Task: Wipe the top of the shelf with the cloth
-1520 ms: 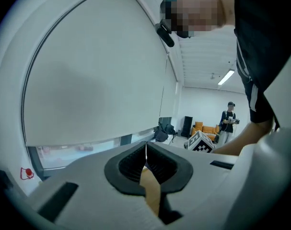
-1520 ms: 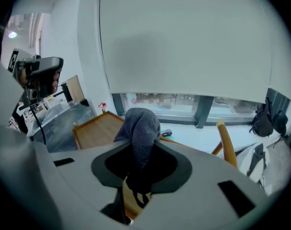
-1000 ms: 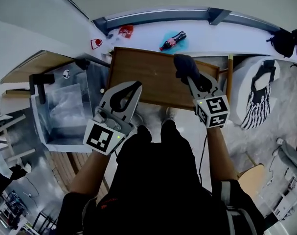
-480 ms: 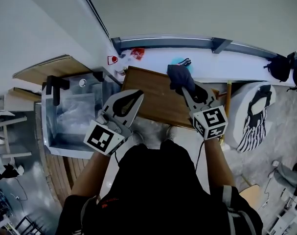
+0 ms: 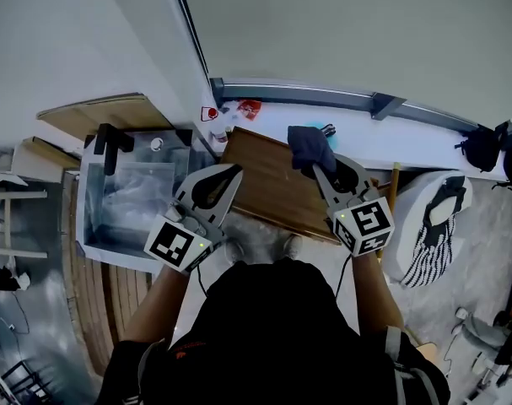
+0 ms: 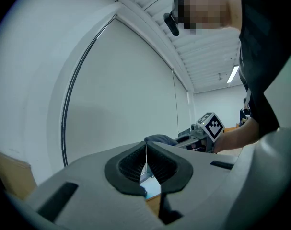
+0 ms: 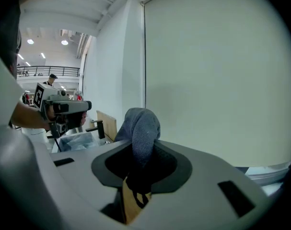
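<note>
The wooden shelf top lies in front of me, seen from above in the head view. My right gripper is shut on a dark grey-blue cloth, held over the shelf's far right part. In the right gripper view the cloth bulges up out of the jaws, which are pressed on it. My left gripper hangs over the shelf's left edge with its jaws together and nothing between them. The left gripper view shows its pads meeting, with the right gripper and cloth beyond.
A clear plastic bin stands left of the shelf beside a wooden board. Behind the shelf runs a white ledge with red items. A white seat with a striped cloth is at right. A pale wall fills both gripper views.
My head view has swung, so the shelf now sits tilted. The right gripper with the cloth has moved toward the shelf's far edge. The left gripper keeps its place at the left edge.
</note>
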Tool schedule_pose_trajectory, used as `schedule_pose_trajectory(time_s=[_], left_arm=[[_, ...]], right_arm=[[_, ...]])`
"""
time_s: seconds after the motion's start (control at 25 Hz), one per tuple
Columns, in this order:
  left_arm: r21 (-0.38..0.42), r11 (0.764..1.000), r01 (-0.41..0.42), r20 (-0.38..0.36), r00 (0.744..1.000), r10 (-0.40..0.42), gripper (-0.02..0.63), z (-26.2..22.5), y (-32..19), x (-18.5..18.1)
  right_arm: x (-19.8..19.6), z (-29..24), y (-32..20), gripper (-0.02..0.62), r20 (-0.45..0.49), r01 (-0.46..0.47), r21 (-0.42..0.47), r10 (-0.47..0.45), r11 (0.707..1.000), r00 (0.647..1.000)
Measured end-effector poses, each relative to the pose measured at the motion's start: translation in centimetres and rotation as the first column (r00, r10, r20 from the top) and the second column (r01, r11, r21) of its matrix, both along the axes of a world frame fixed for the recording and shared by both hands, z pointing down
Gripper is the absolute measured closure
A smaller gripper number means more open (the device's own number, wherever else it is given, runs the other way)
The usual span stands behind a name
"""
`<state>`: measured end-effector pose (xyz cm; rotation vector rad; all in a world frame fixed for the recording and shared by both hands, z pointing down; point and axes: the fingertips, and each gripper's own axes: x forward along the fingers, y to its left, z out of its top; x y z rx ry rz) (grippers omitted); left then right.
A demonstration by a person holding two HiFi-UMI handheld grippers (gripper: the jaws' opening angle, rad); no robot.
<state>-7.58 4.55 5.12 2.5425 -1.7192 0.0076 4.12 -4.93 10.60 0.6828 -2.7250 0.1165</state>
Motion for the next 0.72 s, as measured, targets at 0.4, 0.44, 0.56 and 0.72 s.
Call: schedule_pose_trajectory(time_s=[0.4, 0.44, 0.56, 0.72], left_arm=[[-0.011, 1.000, 0.026, -0.012, 1.000, -0.026, 0.583, 0.9, 1.0, -0.7], [-0.014, 1.000, 0.025, -0.017, 1.000, -0.025, 0.583, 1.1, 1.0, -0.7], [-0.018, 1.000, 0.021, -0.025, 0.999, -0.021, 0.583, 1.3, 0.9, -0.6], [-0.015, 1.000, 0.014, -0.031, 0.999, -0.015, 0.583, 1.4, 0.9, -0.4]], right_arm=[[-1.4, -1.4, 1.6, 0.503, 0.024, 0.044, 0.012, -0.044, 0.999, 0.999], [-1.4, -1.4, 1.7, 0.503, 0.023, 0.044, 0.012, -0.044, 0.999, 0.999], [-1.3, -1.3, 1.9, 0.503, 0.017, 0.041, 0.008, -0.041, 0.999, 0.999], [-1.3, -1.2, 2.0, 0.503, 0.016, 0.035, 0.004, -0.035, 0.999, 0.999]])
